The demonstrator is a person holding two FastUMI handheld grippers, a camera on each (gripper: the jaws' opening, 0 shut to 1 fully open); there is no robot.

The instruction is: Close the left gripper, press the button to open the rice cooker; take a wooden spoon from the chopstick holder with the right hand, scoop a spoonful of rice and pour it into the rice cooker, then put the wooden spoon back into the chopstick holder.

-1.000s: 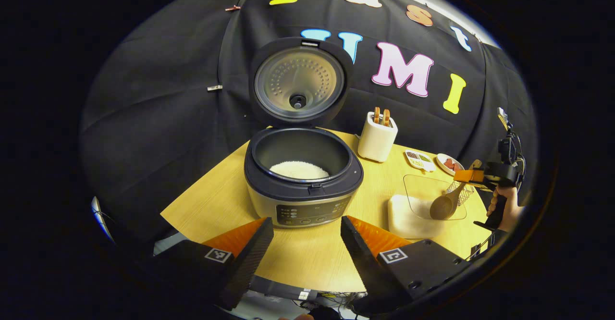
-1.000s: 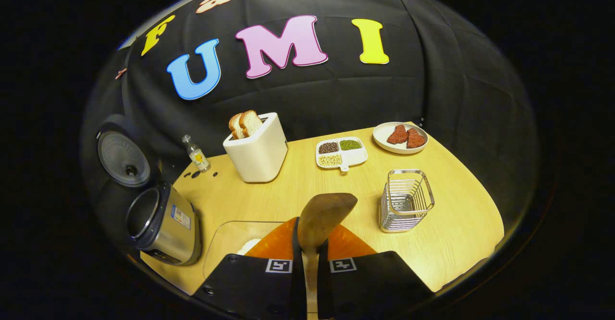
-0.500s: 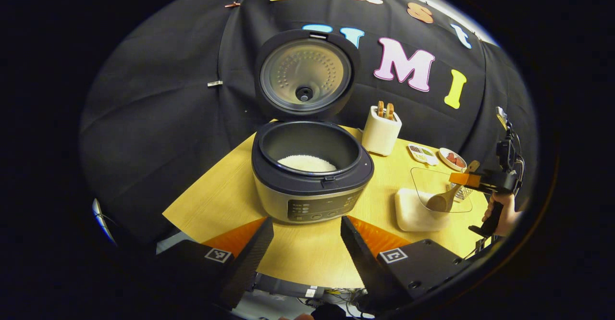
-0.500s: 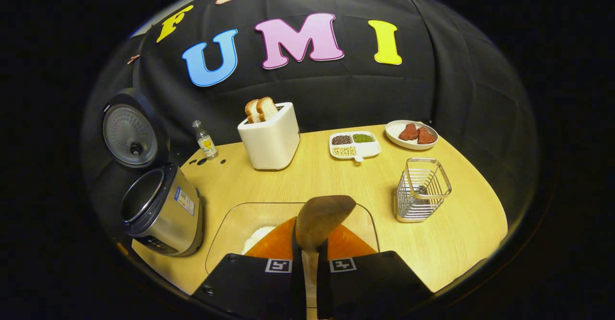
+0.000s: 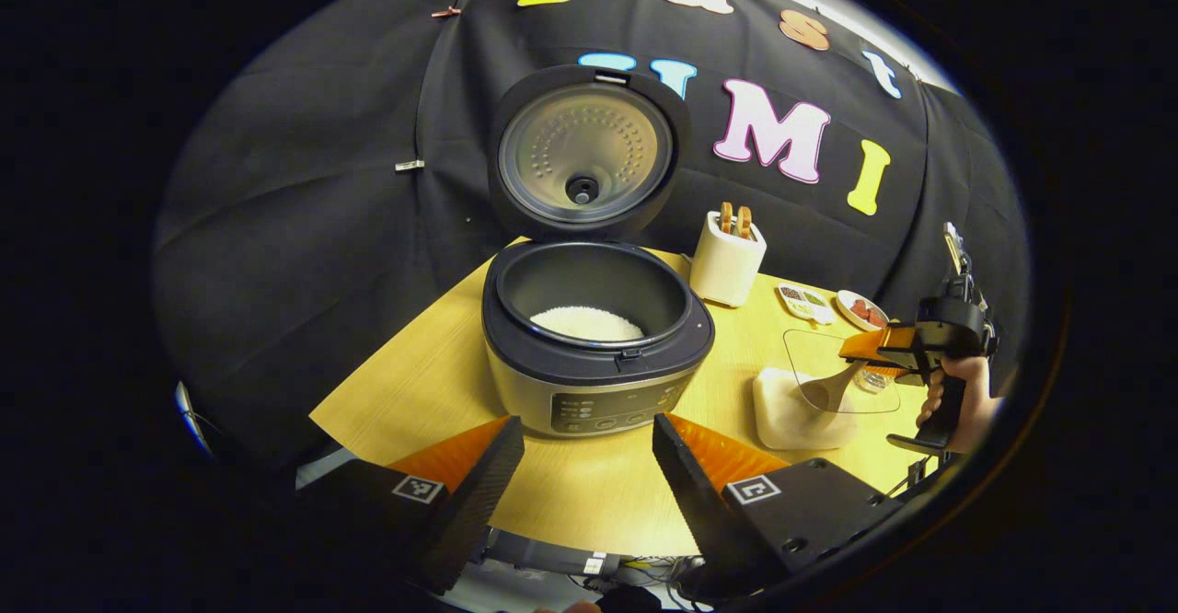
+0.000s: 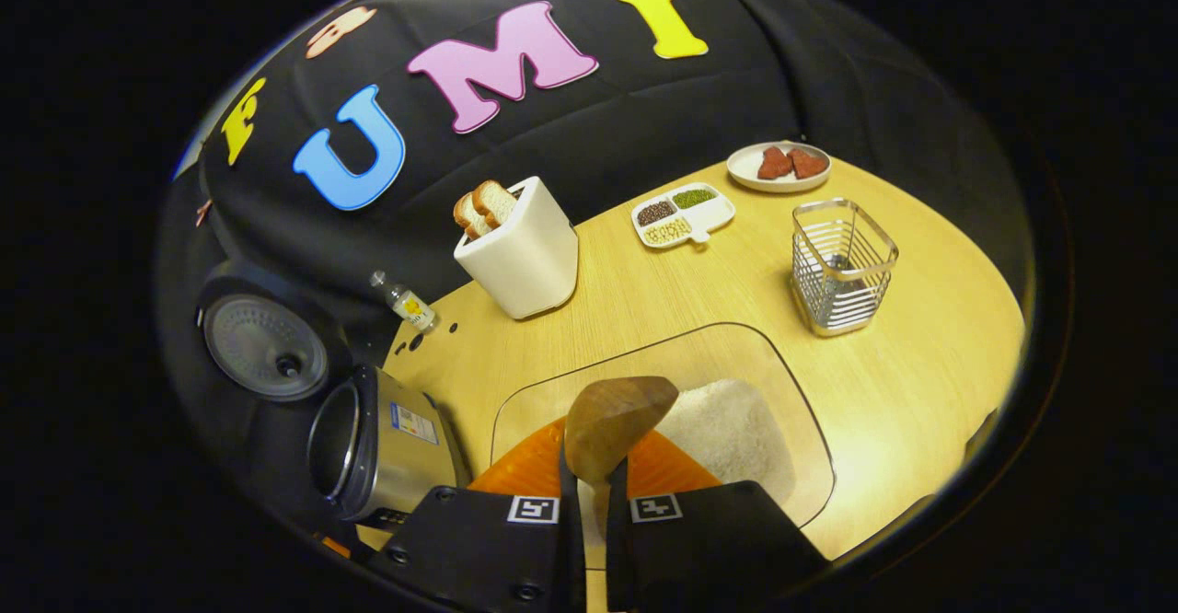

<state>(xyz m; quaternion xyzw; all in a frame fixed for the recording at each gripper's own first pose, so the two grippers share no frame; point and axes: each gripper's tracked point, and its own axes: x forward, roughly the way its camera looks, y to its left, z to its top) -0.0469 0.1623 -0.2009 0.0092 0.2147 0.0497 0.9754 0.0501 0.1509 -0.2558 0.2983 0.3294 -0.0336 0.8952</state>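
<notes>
While the right gripper [image 6: 589,493] clamps the wooden spoon [image 6: 615,420] by its handle, the spoon's bowl hangs over the clear rice container [image 6: 736,429] directly ahead. Ahead of the left gripper [image 5: 589,466], whose fingers stand apart, sits the rice cooker [image 5: 596,337], lid up, rice inside.

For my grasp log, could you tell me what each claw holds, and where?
Right claw grips the wooden spoon by its handle, just below the bowl; left claw holds nothing.
</notes>
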